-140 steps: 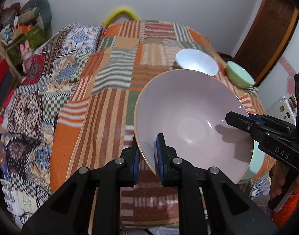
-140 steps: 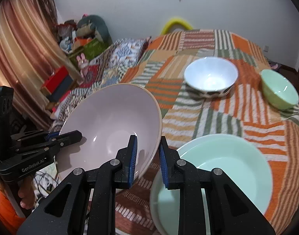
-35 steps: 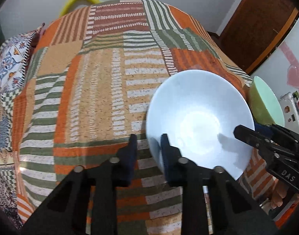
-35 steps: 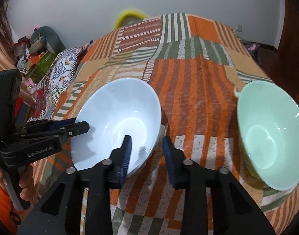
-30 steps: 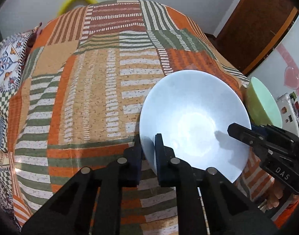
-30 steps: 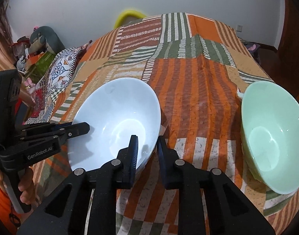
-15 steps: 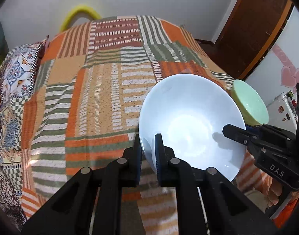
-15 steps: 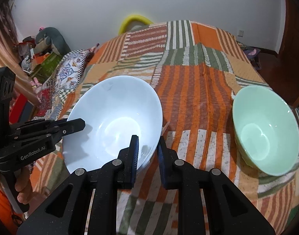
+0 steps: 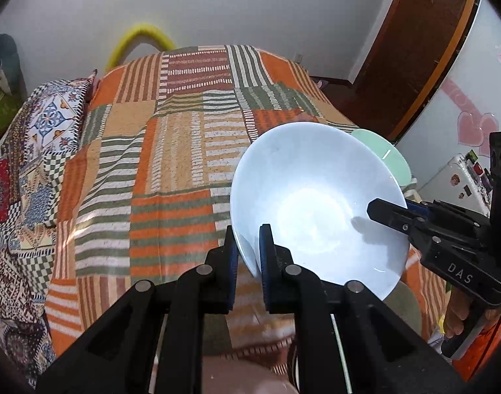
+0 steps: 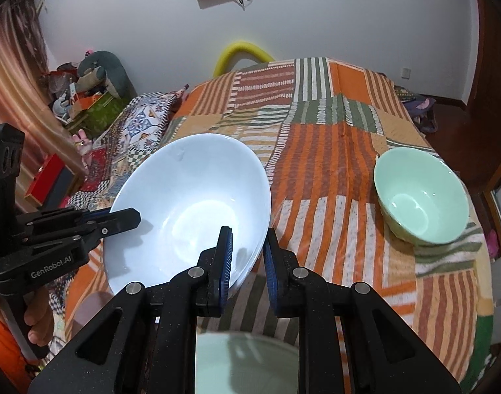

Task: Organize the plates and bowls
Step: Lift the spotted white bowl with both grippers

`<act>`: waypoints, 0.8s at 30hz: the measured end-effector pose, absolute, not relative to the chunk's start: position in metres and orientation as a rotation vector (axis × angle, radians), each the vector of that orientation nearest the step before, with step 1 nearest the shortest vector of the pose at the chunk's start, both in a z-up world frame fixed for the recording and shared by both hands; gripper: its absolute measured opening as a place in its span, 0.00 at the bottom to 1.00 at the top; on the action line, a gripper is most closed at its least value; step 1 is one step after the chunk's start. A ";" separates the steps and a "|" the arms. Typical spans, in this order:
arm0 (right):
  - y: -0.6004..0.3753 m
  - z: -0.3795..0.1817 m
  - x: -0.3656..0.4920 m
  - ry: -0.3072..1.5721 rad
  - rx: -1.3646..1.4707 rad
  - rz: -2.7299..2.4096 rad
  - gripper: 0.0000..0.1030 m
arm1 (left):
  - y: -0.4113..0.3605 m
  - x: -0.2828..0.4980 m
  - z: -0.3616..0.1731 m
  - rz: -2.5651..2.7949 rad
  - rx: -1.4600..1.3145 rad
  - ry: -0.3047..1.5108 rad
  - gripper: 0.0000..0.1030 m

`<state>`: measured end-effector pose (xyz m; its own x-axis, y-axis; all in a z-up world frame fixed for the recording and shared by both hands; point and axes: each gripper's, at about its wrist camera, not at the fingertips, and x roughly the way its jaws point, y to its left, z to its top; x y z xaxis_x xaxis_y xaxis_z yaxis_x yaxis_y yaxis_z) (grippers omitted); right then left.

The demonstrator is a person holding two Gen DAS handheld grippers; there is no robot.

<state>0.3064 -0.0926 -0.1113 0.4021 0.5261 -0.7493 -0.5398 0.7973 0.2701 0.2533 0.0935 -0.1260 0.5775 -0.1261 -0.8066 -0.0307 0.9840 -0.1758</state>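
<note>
- While both tools clamp it, the white bowl hangs tilted above the striped patchwork cover; left tool pinches the near rim, one pad inside the wall and one outside.
- Right tool bites the opposite rim in the same way. Jaws of each are closed tight on the thin wall, nothing else between them.
- Small green bowl sits on the cover, well apart to the right in the right wrist view. A pale green dish shows just under the right tool, near edge of frame.
- Step in hand, as I judge it: carrying the white bowl toward a stack.
- To do it well: keep both hands moving together so neither rim pinch twists; level the bowl before lowering; centre it over the target dish and set it down before either grip is let go. Glazed ware is slick at the rim, so no jerks.
- Risk: one tool leading the other could lever the rim out of the pads.
- Writing: "GenRobot.AI" on the left tool's body in the right wrist view; "DAS" on the right tool in the left wrist view.
</note>
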 end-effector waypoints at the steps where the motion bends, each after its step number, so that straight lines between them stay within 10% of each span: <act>1: -0.093 -0.109 0.303 0.937 -0.018 0.676 0.17 | 0.093 0.248 -0.123 -0.053 -0.175 0.951 0.11; 24: -0.083 -0.094 0.218 0.878 -0.051 0.791 0.17 | 0.099 0.121 -0.096 0.042 -0.188 0.900 0.11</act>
